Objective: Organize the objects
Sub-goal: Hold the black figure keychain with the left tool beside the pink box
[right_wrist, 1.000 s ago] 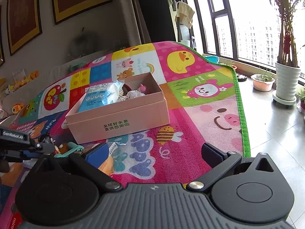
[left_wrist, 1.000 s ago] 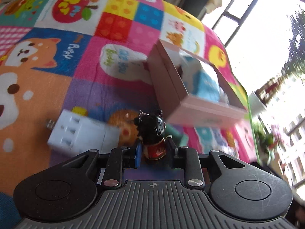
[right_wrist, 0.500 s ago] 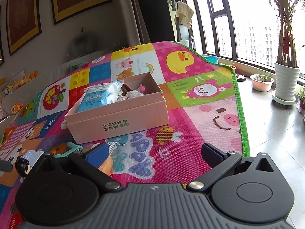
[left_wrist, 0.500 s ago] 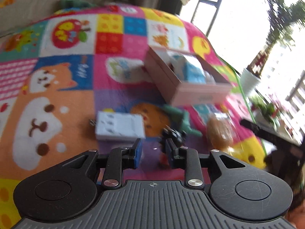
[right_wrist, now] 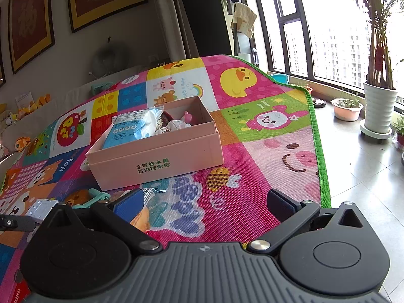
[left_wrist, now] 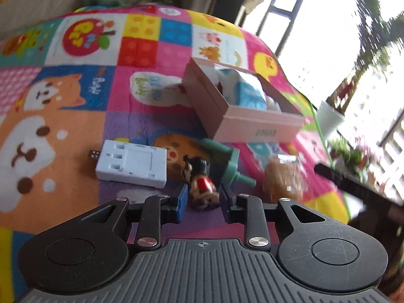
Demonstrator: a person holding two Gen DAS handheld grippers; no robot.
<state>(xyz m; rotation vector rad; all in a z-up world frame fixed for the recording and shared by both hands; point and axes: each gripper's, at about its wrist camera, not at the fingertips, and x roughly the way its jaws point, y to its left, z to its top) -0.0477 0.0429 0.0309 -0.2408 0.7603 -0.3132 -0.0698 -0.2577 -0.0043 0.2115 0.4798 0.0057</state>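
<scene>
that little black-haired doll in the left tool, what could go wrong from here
1. The doll sits tilted between the left tool's tips, and whether the pads press it is unclear; it may slip before reaching the pink box.
2. The box already holds a blue wipes pack and other items, so the doll could land on top and roll out.
3. The green toy lies in the path.

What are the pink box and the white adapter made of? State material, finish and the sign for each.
Pink box: probably cardboard, matte; thin straight walls, printed lettering.
White adapter: probably hard plastic, smooth, slightly glossy; moulded slots and a metal plug at one end.
</scene>
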